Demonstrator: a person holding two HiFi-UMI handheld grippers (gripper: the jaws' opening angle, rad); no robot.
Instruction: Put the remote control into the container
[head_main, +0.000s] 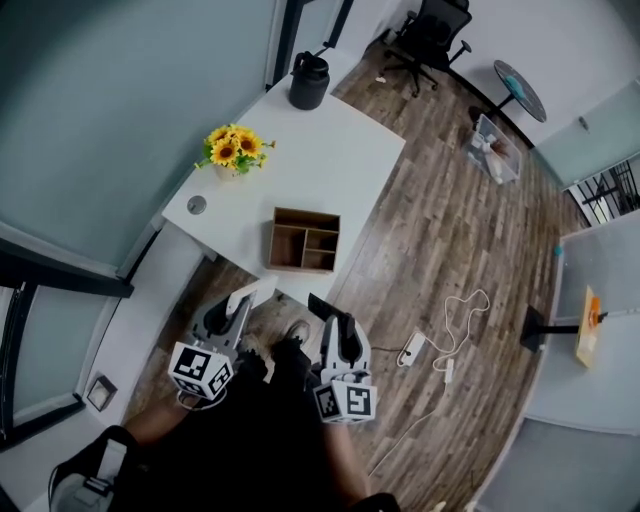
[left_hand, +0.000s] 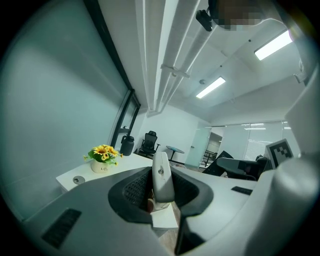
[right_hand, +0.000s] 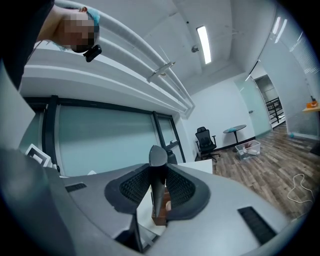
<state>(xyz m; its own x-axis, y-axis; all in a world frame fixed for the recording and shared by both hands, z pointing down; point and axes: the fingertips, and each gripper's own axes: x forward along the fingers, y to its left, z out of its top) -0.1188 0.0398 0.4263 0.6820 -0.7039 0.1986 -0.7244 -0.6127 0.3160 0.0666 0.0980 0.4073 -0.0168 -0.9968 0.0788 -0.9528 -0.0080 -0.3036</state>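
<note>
The wooden container (head_main: 303, 240), a shallow box split into several compartments, sits near the front edge of the white table (head_main: 330, 150). No remote control shows in any view. My left gripper (head_main: 240, 302) and right gripper (head_main: 322, 310) are held low and close to my body, short of the table's near edge, both pointing toward it. In the left gripper view the left gripper (left_hand: 162, 172) has its jaws pressed together with nothing between them. The right gripper (right_hand: 158, 167) is likewise shut and empty, and a piece of the container (right_hand: 160, 214) shows just under its jaws.
A pot of sunflowers (head_main: 234, 150) stands at the table's left edge, with a round cable grommet (head_main: 197, 205) nearby and a black jug (head_main: 309, 82) at the far end. A power strip with white cable (head_main: 440, 335) lies on the wood floor at right. An office chair (head_main: 428, 40) stands beyond.
</note>
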